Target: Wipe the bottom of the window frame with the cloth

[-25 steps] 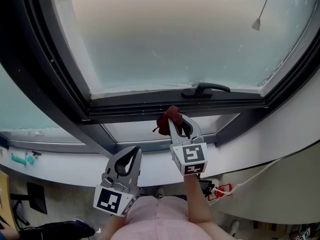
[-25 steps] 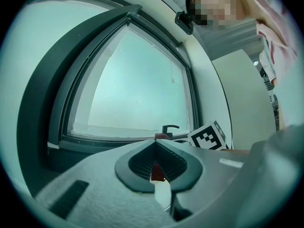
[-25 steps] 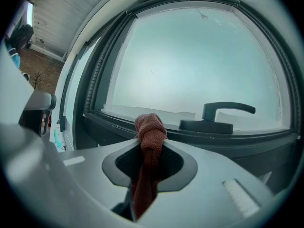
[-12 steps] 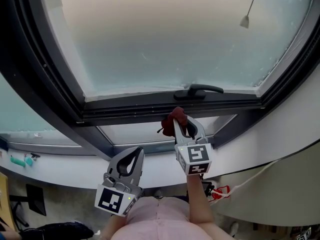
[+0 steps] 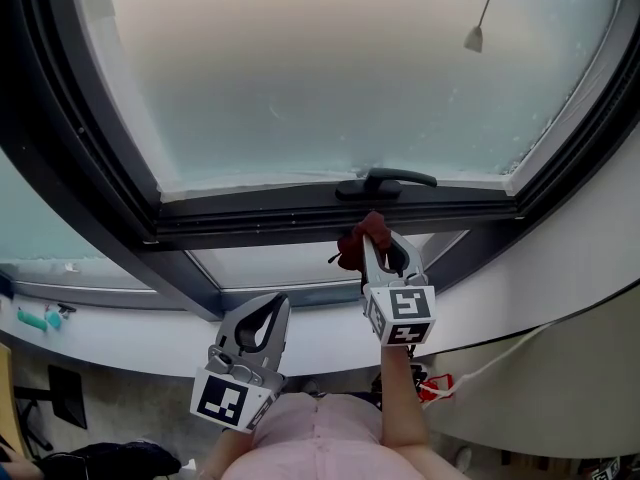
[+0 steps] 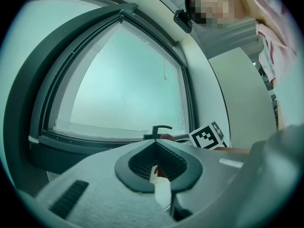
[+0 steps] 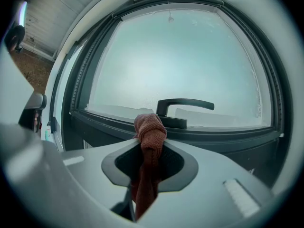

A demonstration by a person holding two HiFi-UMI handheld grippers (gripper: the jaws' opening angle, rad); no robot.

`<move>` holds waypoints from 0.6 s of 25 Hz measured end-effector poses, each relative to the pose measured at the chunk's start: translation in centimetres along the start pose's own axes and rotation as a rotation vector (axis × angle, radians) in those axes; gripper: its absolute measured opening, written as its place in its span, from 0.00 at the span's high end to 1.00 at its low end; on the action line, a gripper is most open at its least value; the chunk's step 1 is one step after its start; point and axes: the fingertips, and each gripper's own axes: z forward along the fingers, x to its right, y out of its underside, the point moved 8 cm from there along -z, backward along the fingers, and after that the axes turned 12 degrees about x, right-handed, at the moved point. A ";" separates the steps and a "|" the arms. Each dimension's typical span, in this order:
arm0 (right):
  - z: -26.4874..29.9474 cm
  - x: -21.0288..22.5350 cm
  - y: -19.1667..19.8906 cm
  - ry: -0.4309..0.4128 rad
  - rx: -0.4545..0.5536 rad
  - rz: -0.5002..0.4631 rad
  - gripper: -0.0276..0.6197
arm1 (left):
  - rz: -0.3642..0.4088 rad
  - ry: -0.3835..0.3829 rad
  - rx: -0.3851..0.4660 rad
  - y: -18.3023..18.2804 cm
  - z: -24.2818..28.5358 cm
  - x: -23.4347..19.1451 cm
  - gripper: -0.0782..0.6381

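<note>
A dark red cloth (image 5: 362, 239) (image 7: 149, 133) is bunched at the tip of my right gripper (image 5: 374, 230) (image 7: 151, 127), which is shut on it. The cloth sits just below the dark bottom rail of the window frame (image 5: 300, 218) (image 7: 218, 137), under the black window handle (image 5: 385, 181) (image 7: 183, 106). My left gripper (image 5: 268, 306) (image 6: 154, 142) hangs lower and to the left, shut with nothing in it, over the white sill (image 5: 130, 333). In the left gripper view the handle (image 6: 156, 131) and a bit of the red cloth (image 6: 166, 137) show beyond its jaws.
A frosted pane (image 5: 330, 68) fills the frame, with a blind cord and weight (image 5: 473, 38) hanging at the upper right. A lower fixed pane (image 5: 290, 260) lies beneath the rail. A white cable and red item (image 5: 445, 383) lie on the floor at right.
My right gripper with the cloth has shifted to the right along the bottom rail, toward the spot under the handle. The left gripper has stayed put.
</note>
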 end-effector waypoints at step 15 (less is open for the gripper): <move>-0.4 -0.2 0.0 0.040 0.012 -0.001 0.84 | 0.026 -0.087 -0.004 -0.6 -3.0 0.4 0.90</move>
